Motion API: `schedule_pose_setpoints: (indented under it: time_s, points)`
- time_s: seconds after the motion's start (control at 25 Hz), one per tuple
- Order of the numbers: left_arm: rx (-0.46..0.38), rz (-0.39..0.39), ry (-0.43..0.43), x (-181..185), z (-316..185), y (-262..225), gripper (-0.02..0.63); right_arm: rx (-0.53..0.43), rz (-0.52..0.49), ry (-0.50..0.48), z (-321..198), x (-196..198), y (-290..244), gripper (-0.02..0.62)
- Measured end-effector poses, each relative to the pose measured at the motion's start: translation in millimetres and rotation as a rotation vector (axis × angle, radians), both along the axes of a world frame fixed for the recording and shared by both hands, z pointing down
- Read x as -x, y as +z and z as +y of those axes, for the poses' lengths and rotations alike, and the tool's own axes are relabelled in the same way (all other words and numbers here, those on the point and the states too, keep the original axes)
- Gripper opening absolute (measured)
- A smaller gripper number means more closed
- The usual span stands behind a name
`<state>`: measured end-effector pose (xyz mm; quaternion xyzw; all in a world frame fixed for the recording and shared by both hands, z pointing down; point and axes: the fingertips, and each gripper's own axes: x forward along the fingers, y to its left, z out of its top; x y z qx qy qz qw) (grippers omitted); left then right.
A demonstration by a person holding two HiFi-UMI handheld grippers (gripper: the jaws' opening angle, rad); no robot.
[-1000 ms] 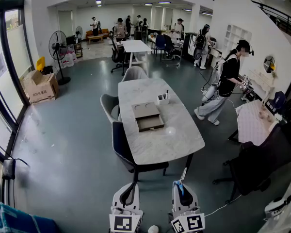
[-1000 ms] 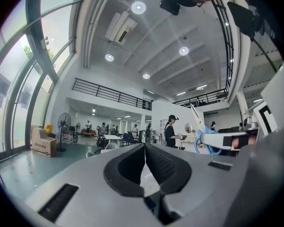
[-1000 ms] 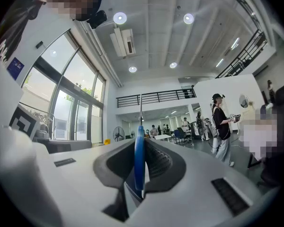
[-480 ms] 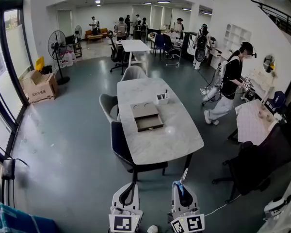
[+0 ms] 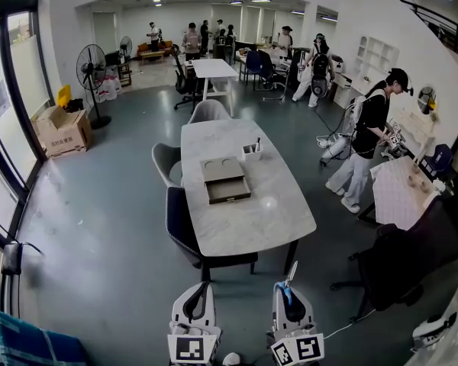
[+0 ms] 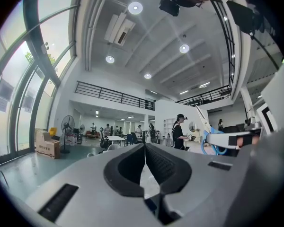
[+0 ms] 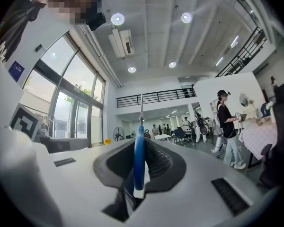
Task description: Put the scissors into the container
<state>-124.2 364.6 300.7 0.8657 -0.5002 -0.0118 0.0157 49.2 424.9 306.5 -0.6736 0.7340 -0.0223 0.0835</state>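
The scissors (image 7: pixel 139 148) have blue handles and a thin metal blade that points up and forward. My right gripper (image 7: pixel 141 150) is shut on their handle. In the head view the right gripper (image 5: pixel 286 288) is at the bottom with the scissors (image 5: pixel 290 274) sticking out ahead of it. From the left gripper view the scissors (image 6: pixel 213 138) show at the right. My left gripper (image 5: pixel 201 288) hangs beside the right one, and its jaws (image 6: pixel 145 148) are shut with nothing between them. A small white container (image 5: pixel 251 152) with dark things in it stands far ahead on the marble table (image 5: pixel 252 219).
A grey flat box (image 5: pixel 226 180) lies mid-table. Dark chairs (image 5: pixel 185 235) line the table's left side and a black chair (image 5: pixel 404 258) stands right. A person (image 5: pixel 366 139) walks at the right by a patterned table (image 5: pixel 401 193). Grey floor lies between me and the table.
Both grippers have drifted a little forward toward the table, which now sits slightly nearer and to the left. The person at the right has walked further right and nearer.
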Motion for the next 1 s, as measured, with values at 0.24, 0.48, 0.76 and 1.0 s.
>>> schedule_pose_setpoints:
  time_s: [0.24, 0.48, 0.76, 1.0]
  points:
    - [0.005, -0.011, -0.004, -16.5, -7.3, 14.7, 0.015, 0.022, -0.005, -0.023, -17.6, -16.2, 10.5, 0.041]
    - [0.015, -0.013, -0.031, -19.8, -50.9, 16.1, 0.015, 0.013, -0.006, -0.029, -57.2, -22.5, 12.3, 0.041]
    - [0.009, -0.015, -0.008, -33.2, -136.5, 24.7, 0.015, 0.008, -0.001, -0.022, -137.2, -30.2, 14.1, 0.041]
    - [-0.008, -0.026, 0.044, -41.0, -225.4, 14.3, 0.015, -0.015, 0.004, 0.001, -229.6, -33.4, 4.9, 0.041]
